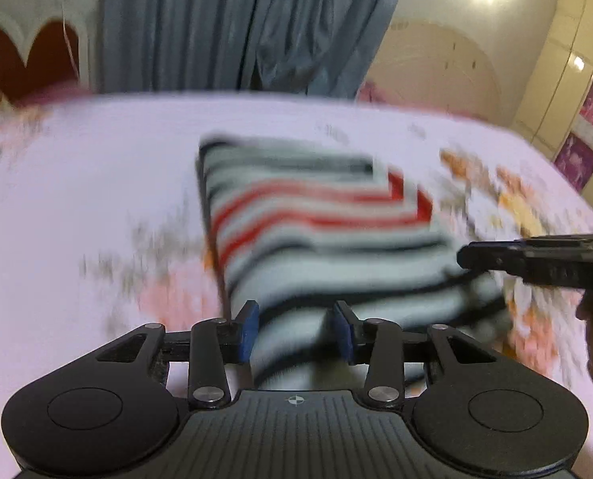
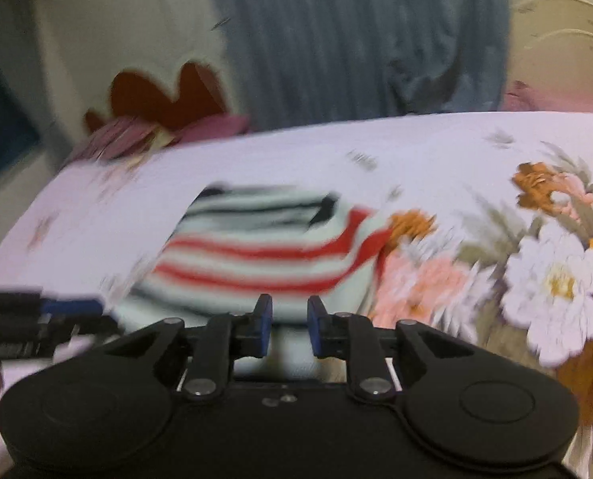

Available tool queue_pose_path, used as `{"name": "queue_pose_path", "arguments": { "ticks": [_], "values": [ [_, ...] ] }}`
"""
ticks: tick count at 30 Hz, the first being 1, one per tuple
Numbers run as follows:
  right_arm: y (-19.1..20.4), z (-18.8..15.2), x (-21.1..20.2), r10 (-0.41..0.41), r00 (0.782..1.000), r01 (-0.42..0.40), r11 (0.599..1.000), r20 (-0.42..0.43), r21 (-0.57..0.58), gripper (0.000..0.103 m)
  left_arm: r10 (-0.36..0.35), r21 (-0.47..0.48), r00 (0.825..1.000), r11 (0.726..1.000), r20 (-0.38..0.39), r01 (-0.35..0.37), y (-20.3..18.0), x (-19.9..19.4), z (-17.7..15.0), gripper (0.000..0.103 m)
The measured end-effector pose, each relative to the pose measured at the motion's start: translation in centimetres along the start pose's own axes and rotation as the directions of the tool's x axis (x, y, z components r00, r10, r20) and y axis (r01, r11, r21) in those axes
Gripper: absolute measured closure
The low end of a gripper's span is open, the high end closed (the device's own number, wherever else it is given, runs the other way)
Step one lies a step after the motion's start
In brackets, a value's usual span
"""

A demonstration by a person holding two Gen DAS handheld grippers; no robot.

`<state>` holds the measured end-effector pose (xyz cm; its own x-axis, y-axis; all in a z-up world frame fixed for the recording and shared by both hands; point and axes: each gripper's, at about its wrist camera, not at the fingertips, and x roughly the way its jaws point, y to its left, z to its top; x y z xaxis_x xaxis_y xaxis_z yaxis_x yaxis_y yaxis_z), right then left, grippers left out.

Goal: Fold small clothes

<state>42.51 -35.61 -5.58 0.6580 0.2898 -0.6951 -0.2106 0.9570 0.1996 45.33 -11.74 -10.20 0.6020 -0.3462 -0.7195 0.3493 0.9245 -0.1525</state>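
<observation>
Folded striped garment [image 1: 316, 231] lying on the bed [image 1: 76, 183], roughly mid-sheet, well in from the far edge and nearer the near edge where both claws work. Long axis running from the near edge toward the far edge, slightly slanted in the left wrist view. Near end of it reaching right in between the blue pads [image 1: 248, 331] of the left claw [image 1: 296, 331]: cloth bunched there and seemingly pinched, jaws part-way apart on the thickness of the fold. Right claw [image 2: 289, 325] just short of the garment's near right corner, jaws close together with a narrow gap, nothing clearly between them; cloth visible just beyond the tips. Left claw therefore nearer and already on the piece; right claw beside it, off the right-hand edge.

Look of the garment [image 2: 264, 251]: white ground, dark stripes at the far and near ends, red stripes across the middle, one flap folded over diagonally near the far right. Blur softening all edges.
</observation>
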Motion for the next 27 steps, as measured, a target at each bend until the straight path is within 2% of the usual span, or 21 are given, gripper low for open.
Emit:
{"name": "queue_pose_path", "arguments": {
  "ticks": [1, 2, 3, 5, 9, 11, 14, 15, 17, 18, 20, 22, 24, 26, 27],
  "values": [
    [0.6, -0.7, 0.3, -0.032, 0.999, 0.03, 0.999, -0.037, -0.042, 0.092, 0.002, 0.003, 1.0, 1.0, -0.024, -0.002, -0.1, 0.5, -0.6, 0.064],
    [0.9, -1.5, 0.7, -0.076, 0.995, 0.07, 0.994, -0.065, -0.081, 0.102, 0.005, 0.001, 0.999, 1.0, -0.044, -0.005, -0.2, 1.1, -1.4, 0.064],
    [0.9, -2.0, 1.2, -0.112, 0.991, 0.104, 0.989, -0.074, -0.102, 0.103, 0.004, -0.007, 0.999, 1.0, -0.048, -0.004, -0.3, 1.5, -1.9, 0.064],
    [0.6, -2.1, 1.5, -0.11, 0.991, 0.104, 0.991, -0.074, -0.08, 0.103, 0.022, 0.003, 0.999, 1.0, -0.038, -0.022, -0.6, 1.8, -2.4, 0.064],
    [1.1, -1.8, 1.9, -0.14, 0.986, 0.128, 0.983, -0.086, -0.133, 0.103, 0.024, -0.005, 0.999, 1.0, -0.046, -0.024, -0.7, 1.3, -2.6, 0.064],
    [1.2, -1.5, 1.5, -0.144, 0.986, 0.131, 0.981, -0.089, -0.14, 0.103, 0.021, -0.006, 0.999, 1.0, -0.027, -0.021, -0.9, -0.3, -2.4, 0.064],
    [2.3, -1.5, -1.3, -0.112, 0.993, 0.105, 0.983, -0.04, -0.149, 0.089, 0.026, -0.036, 0.999, 0.999, 0.034, -0.025, -0.9, -3.0, -2.8, 0.064],
    [2.4, -1.5, -1.8, -0.096, 0.995, 0.089, 0.986, -0.039, -0.14, 0.089, 0.032, -0.05, 0.998, 0.998, 0.047, -0.029, -0.8, -3.4, -3.1, 0.064],
    [2.5, -1.9, -1.8, -0.074, 0.996, 0.066, 0.989, -0.055, -0.132, 0.091, 0.077, -0.063, 0.997, 0.995, 0.021, -0.075, -0.6, -2.8, -3.4, 0.064],
    [2.4, -2.4, -0.8, -0.102, 0.99, 0.088, 0.985, -0.095, -0.146, 0.095, 0.09, -0.079, 0.996, 0.993, -0.006, -0.09, -0.3, -2.1, -3.7, 0.064],
    [1.6, -3.4, 1.3, -0.143, 0.974, 0.117, 0.982, -0.175, -0.148, 0.095, 0.084, -0.12, 0.994, 0.988, -0.075, -0.093, 0.5, -0.3, -4.3, 0.064],
    [1.1, -3.3, 1.5, -0.122, 0.977, 0.104, 0.989, -0.175, -0.107, 0.095, 0.074, -0.139, 0.991, 0.986, -0.112, -0.089, 0.7, 0.3, -4.3, 0.064],
    [1.2, -2.4, 0.8, -0.124, 0.979, 0.107, 0.988, -0.164, -0.108, 0.094, 0.061, -0.141, 0.996, 0.987, -0.071, -0.071, 0.6, -1.1, -3.9, 0.064],
    [1.4, -1.2, -0.9, -0.113, 0.99, 0.104, 0.989, -0.085, -0.109, 0.087, 0.052, -0.149, 0.999, 0.988, 0.006, -0.05, 0.6, -2.9, -3.0, 0.064],
    [1.3, -0.4, -1.5, -0.103, 0.993, 0.097, 0.99, -0.053, -0.101, 0.087, 0.048, -0.148, 0.997, 0.988, 0.054, -0.04, 0.6, -3.5, -2.3, 0.064]
  ]
}}
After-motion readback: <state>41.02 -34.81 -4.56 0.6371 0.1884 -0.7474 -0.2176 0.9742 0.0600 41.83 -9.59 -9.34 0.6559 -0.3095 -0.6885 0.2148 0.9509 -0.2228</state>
